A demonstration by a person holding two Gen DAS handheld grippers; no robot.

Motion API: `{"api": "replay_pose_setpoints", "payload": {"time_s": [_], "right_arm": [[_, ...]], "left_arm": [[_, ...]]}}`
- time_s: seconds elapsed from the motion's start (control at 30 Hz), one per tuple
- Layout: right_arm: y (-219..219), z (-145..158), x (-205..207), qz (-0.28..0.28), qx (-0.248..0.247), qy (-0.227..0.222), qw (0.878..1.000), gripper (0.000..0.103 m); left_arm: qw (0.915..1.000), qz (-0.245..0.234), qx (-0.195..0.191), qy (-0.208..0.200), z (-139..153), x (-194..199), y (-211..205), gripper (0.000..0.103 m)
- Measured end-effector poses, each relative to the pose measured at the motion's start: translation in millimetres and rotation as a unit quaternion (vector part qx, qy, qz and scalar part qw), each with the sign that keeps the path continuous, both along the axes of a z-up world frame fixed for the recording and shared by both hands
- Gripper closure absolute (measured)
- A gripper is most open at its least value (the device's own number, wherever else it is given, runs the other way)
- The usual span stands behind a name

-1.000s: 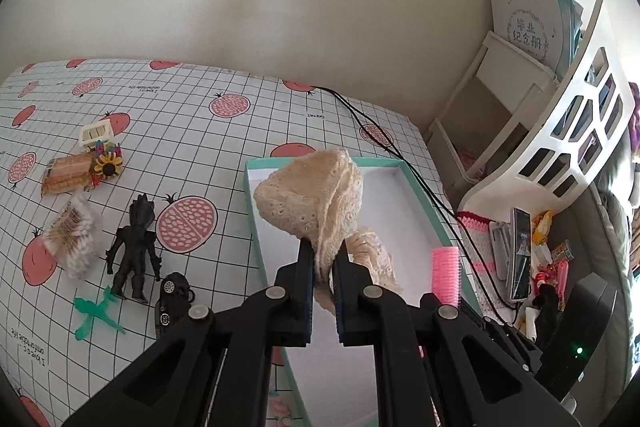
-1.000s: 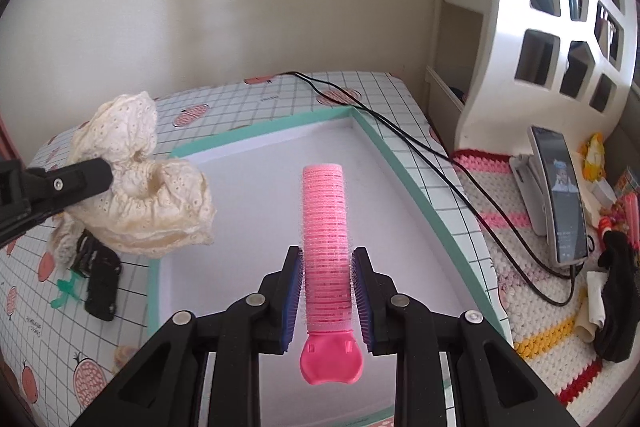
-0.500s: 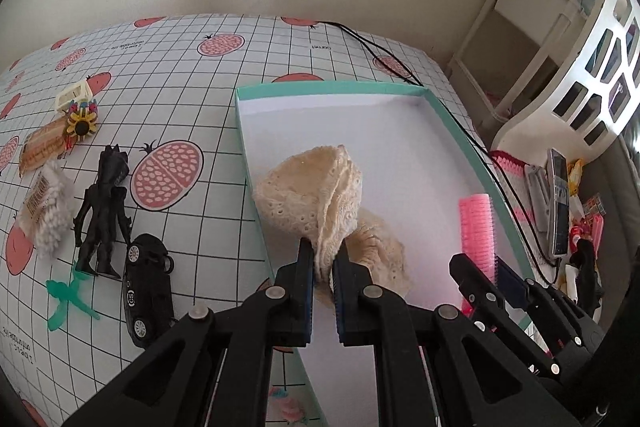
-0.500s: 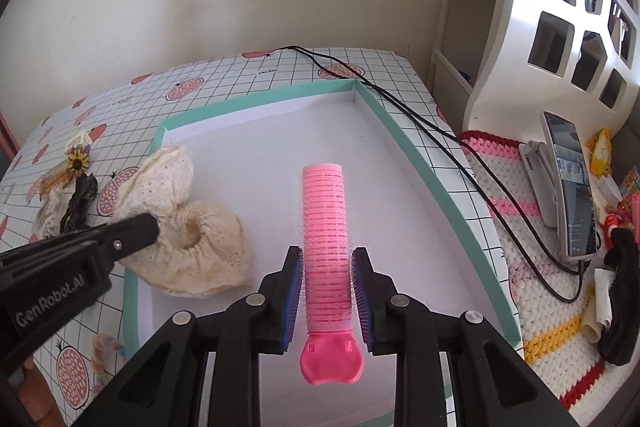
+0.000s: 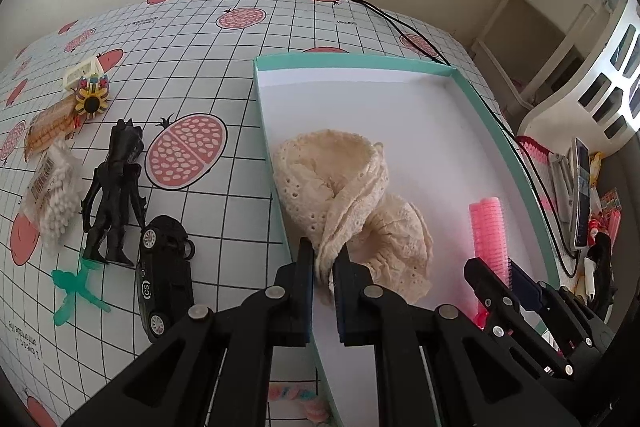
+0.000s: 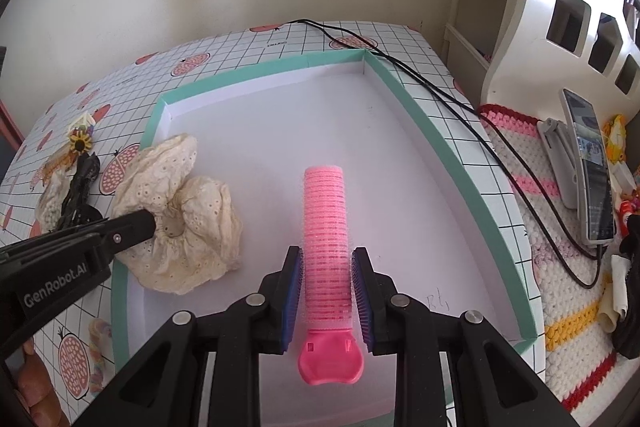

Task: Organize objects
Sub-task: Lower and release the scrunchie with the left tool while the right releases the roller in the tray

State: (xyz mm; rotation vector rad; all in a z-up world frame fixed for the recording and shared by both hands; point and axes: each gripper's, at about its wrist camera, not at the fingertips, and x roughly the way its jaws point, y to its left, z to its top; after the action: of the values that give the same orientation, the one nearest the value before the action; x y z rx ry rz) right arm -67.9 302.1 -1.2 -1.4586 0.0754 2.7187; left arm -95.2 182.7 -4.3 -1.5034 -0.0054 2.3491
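Note:
A cream lace scrunchie (image 5: 352, 203) (image 6: 180, 219) rests on the floor of the teal-rimmed white box (image 5: 360, 61) (image 6: 448, 155), near its left wall. My left gripper (image 5: 323, 259) is shut on the scrunchie's near fold; in the right wrist view its fingers (image 6: 132, 223) reach in from the left. My right gripper (image 6: 326, 267) is shut on a pink hair roller (image 6: 325, 235) (image 5: 489, 231), held low over the box's middle-right, its clip end toward the camera.
Left of the box on the gridded cloth lie a black toy car (image 5: 164, 275), a black figure (image 5: 114, 187), a green dragonfly toy (image 5: 74, 287), a bag of cotton swabs (image 5: 52, 191) and a sunflower clip (image 5: 93, 101). A black cable (image 6: 440, 95) runs along the box's right side. A phone (image 6: 592, 179) stands to the right.
My left gripper carried the scrunchie down from above the box onto its floor. The right gripper lowered the pink roller closer to the box floor, keeping its hold.

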Motion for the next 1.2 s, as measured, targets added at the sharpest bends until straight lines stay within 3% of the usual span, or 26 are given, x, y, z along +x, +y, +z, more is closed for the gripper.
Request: {"api": "replay_pose_setpoints", "payload": {"time_s": [0.4,0.7,1.07,1.2], "right_arm": [[-5.9,-8.2,-1.0,0.017,0.006,-0.019,1.000,0.075],[-5.3,-6.6,1.4,0.019,0.002,-0.015,1.000,0.075],[-10.1,8.5,10.4,0.011,0.006,0.010,1.000,0.065],[-11.3,14.4,13.7,0.006,0.006,0.018,1.000,0.065]], "left_arm": [[1.0000,0.004,-0.005,0.004,0.0,-2.0,-4.8,0.094],[0.9993,0.017,0.030,-0.012,0.7,-3.3,-12.4,0.092],[0.9986,0.014,0.050,0.007,17.1,6.8,-20.3,0.064],[0.9978,0.022,0.057,0.026,29.0,9.9,-30.2,0.062]]}}
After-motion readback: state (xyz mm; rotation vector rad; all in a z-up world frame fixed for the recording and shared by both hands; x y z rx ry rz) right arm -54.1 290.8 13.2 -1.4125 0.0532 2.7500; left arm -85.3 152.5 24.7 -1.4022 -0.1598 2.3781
